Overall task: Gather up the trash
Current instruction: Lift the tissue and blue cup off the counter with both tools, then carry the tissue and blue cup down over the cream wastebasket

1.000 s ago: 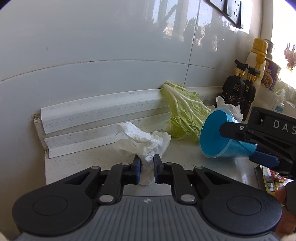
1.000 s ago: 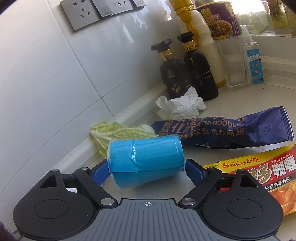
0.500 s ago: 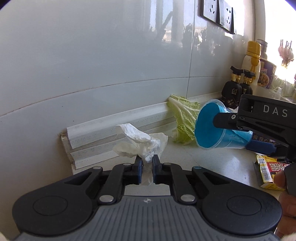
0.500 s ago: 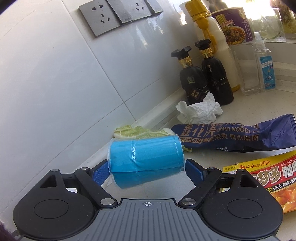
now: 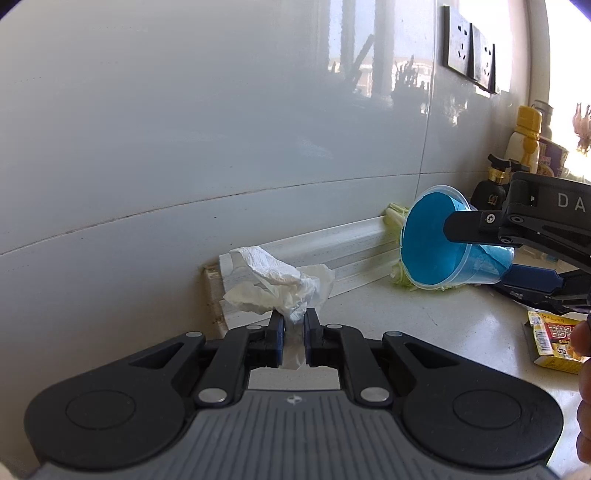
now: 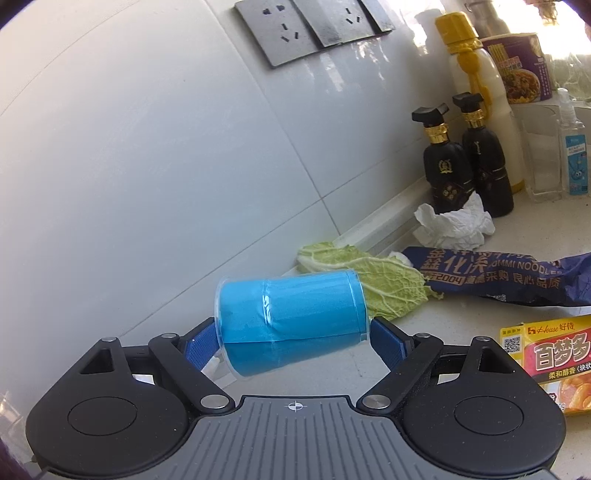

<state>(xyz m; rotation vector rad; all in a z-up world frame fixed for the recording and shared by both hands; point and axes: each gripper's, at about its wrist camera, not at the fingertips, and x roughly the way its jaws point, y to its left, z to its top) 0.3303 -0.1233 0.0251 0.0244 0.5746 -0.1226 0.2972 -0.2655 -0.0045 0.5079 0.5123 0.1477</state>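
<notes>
My left gripper (image 5: pixel 294 325) is shut on a crumpled white tissue (image 5: pixel 275 284), which hangs lifted above the counter's left end. My right gripper (image 6: pixel 291 332) is shut on a blue plastic cup (image 6: pixel 291 317), held sideways end to end, clear of the counter. In the left wrist view the same blue cup (image 5: pixel 439 240) shows at the right with its mouth facing me, clamped in the right gripper (image 5: pixel 476 251). On the counter lie a cabbage leaf (image 6: pixel 373 280), a second crumpled tissue (image 6: pixel 454 225), a dark blue noodle wrapper (image 6: pixel 509 277) and a yellow curry box (image 6: pixel 546 362).
Two black bottles (image 6: pixel 465 166), a yellow-capped white bottle (image 6: pixel 476 81), a noodle cup (image 6: pixel 517 66) and a sanitizer bottle (image 6: pixel 572 147) stand at the back right. A tiled wall with sockets (image 6: pixel 310 26) runs behind. The counter's left end (image 5: pixel 210 295) meets the wall.
Both grippers have risen and drawn back from the wall, each keeping its load: the tissue has come up off the counter, and the cup sits higher above the cabbage leaf.
</notes>
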